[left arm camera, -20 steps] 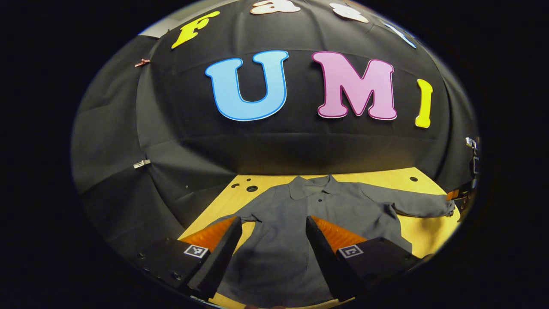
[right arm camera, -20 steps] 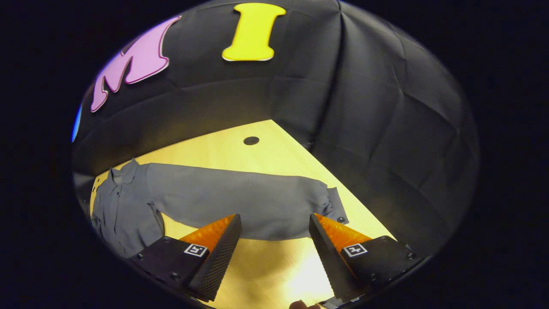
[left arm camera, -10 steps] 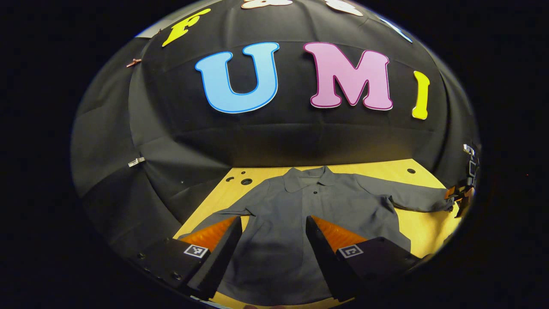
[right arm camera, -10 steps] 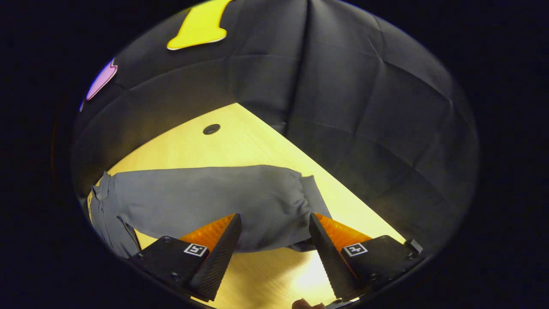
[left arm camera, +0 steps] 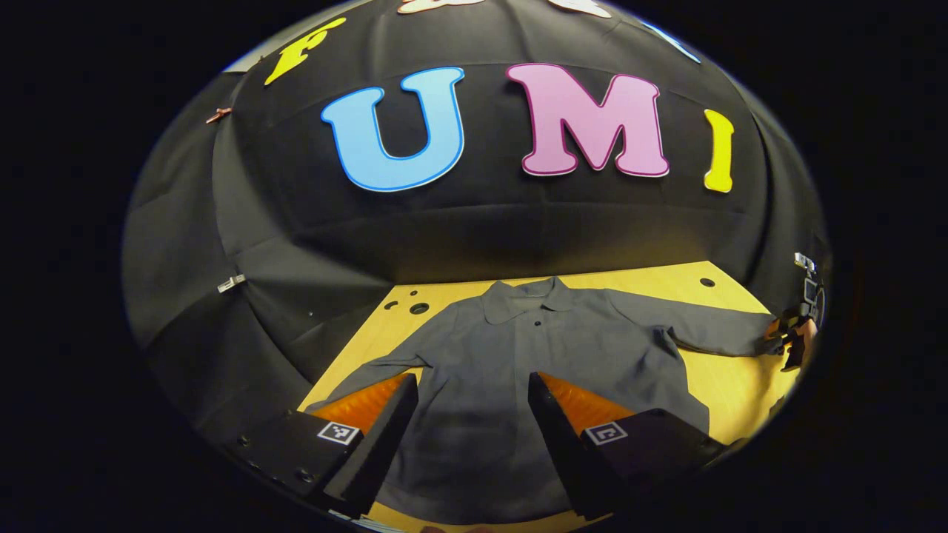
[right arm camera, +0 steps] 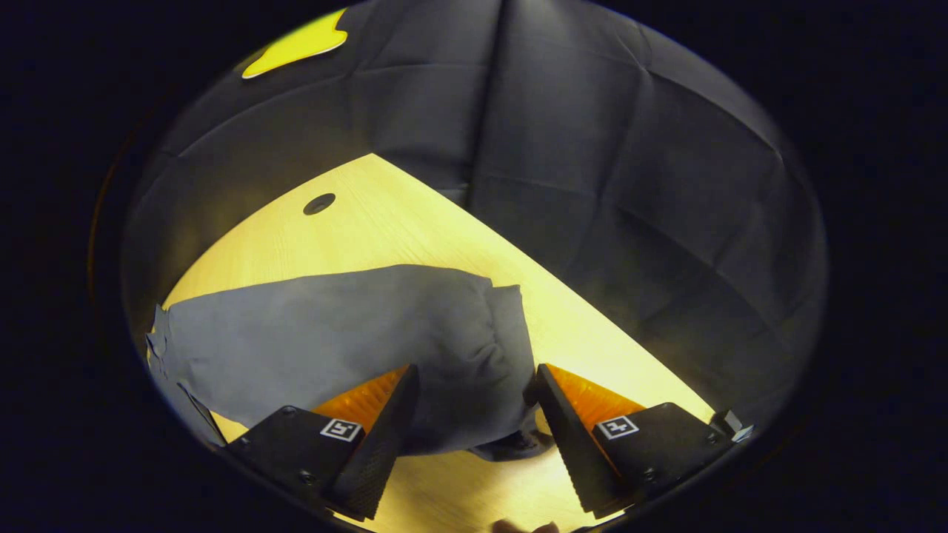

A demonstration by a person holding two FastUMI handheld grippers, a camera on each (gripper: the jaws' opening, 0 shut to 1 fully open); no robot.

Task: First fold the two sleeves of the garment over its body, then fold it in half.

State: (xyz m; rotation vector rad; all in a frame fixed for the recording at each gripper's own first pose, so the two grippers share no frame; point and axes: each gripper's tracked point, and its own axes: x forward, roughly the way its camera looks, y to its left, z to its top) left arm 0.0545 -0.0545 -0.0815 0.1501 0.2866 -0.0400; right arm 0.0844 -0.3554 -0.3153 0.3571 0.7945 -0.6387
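Note:
A grey collared shirt (left arm camera: 533, 355) lies flat on the yellow wooden table (left arm camera: 733, 385), collar at the far end. My left gripper (left arm camera: 470, 381) hangs open above the shirt's lower body with nothing between its fingers. One sleeve (left arm camera: 370, 366) slants toward the near left, partly behind a finger. The other sleeve (left arm camera: 703, 333) stretches right to its cuff, where the right gripper (left arm camera: 792, 337) shows small. In the right gripper view, that sleeve (right arm camera: 333, 333) fills the middle, and my right gripper (right arm camera: 474, 377) stands open with the cuff (right arm camera: 507, 333) between its fingers.
Black cloth walls close in the table on the far and right sides. The tabletop has round holes near the far left corner (left arm camera: 419, 307) and beyond the sleeve (right arm camera: 319, 203). Bare wood (right arm camera: 592, 340) lies between the cuff and the table's right edge.
My right gripper has moved in on the sleeve's end, so the cuff now sits between its open fingers. The left gripper has only drifted slightly over the shirt's body.

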